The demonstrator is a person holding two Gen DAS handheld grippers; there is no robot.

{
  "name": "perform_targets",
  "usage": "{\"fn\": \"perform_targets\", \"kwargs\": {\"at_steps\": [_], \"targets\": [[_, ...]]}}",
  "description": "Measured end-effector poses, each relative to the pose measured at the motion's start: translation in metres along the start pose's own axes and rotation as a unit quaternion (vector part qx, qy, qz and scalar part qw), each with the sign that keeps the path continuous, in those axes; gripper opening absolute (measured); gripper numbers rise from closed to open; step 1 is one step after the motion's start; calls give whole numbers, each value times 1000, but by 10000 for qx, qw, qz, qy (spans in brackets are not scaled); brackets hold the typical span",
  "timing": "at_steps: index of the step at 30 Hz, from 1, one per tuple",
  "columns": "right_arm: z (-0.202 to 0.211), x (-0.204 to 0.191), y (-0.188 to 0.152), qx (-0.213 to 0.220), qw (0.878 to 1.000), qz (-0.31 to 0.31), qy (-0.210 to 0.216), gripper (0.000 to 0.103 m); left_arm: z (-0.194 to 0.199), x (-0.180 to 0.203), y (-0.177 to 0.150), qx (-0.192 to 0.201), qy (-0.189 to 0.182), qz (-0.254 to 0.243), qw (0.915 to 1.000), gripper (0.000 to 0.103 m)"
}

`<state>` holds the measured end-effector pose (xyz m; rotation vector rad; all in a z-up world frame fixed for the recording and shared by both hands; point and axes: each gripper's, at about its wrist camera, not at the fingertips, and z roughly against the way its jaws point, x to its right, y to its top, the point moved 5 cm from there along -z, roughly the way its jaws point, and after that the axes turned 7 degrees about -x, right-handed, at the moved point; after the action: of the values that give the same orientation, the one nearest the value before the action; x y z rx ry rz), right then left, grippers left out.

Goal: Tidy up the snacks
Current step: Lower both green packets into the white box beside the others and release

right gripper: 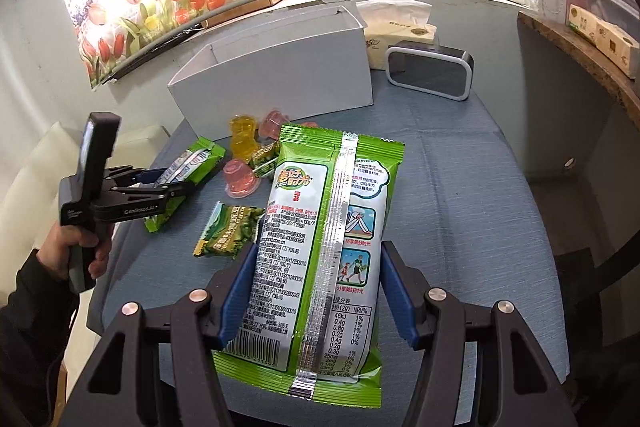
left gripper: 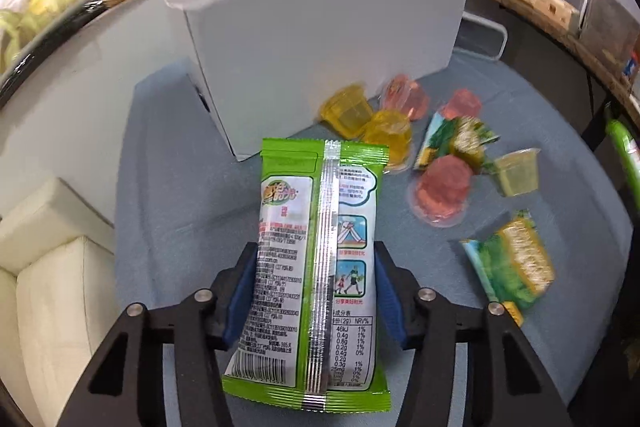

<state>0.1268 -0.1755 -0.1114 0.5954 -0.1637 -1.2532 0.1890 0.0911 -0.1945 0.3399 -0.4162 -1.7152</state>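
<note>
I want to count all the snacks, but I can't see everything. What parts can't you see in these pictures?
- Inside the white box: left wrist view shows only its outer wall; right wrist view sees just the far inner wall.
- Table under the green packet in the right hand-held gripper: the packet blocks it.
- Jelly cups: motion-blurred in the left wrist view.
- Packet print: too small to read.
</note>
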Motion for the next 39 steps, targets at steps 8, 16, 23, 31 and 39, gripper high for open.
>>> {"fn": "perform_targets", "kwargs": {"at_steps": [8, 16, 23, 31, 39], "targets": [[2, -9, 11, 113, 9997, 121, 177, 65, 80, 11, -1, 666, -467, 1226, 9891, 59], [-2, -29, 97, 437, 9973, 459, 374, 65, 141, 8, 61, 1425, -555, 1640, 9745, 59], [-27, -36, 209, 589, 9956, 526, 504, 65, 120, -25, 147, 1412, -695, 2085, 9653, 60], [-84, -47, 292, 328, 9954, 849, 301, 66, 73, -61, 212, 1110, -937, 2339, 9614, 64], [-108, -28, 305, 326, 9977, 578, 104, 91, 41, -71, 219, 858, -693, 2240, 9683, 101]]}}
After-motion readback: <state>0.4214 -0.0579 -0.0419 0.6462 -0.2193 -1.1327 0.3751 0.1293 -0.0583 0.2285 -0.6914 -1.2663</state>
